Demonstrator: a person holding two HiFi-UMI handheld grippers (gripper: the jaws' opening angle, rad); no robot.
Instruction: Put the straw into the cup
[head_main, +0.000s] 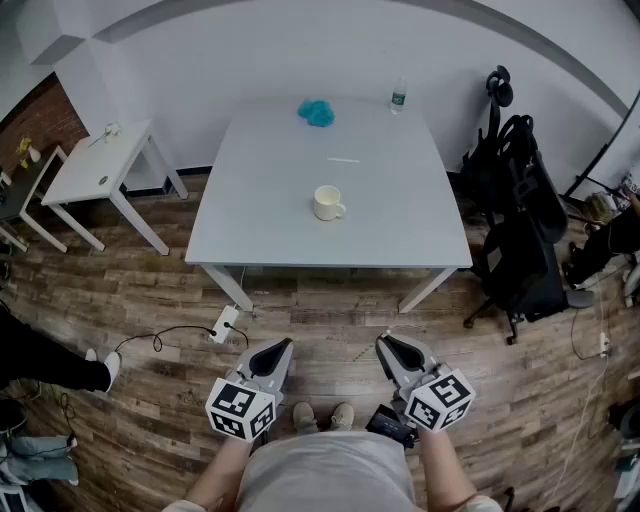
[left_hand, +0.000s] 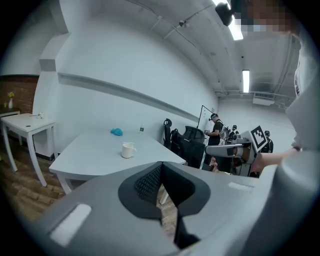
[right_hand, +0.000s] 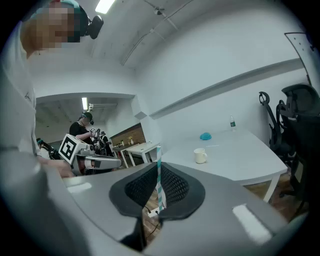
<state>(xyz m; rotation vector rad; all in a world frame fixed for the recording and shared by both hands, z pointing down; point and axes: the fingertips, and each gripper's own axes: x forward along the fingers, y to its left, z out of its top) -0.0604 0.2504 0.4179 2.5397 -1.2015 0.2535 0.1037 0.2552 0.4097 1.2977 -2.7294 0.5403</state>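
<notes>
We see the person standing on the wood floor (head_main: 330, 300), well back from the big white table (head_main: 260, 230). Both arms hang down close to the body. Both grippers are held low, side by side, above the person's shoes (head_main: 322, 416). They point forward at the table, and their tips lean in a little toward each other.

The left gripper (head_main: 284, 346) has its two jaws pressed together. Nothing sits between them, so it is closed and empty.

The right gripper (head_main: 385, 343) has its jaws pinched on the straw (right_hand: 159, 176). The straw has blue-green and white stripes. It stands up straight between the dark pads, and its top pokes out above the jaws.

The cup (head_main: 328, 203) is white and has a handle. It stands upright near the middle of the table, well apart from both grippers and from the straw. Behind the cup a thin white stick (head_main: 343, 159) lies flat on the table, and we cannot tell if it is another straw. Near the far edge of the table are a fluffy blue thing (head_main: 317, 113) and a small bottle (head_main: 399, 96).

A small white table (head_main: 100, 170) stands to the left of the big one, and black chairs (head_main: 520, 230) stand to the right
</notes>
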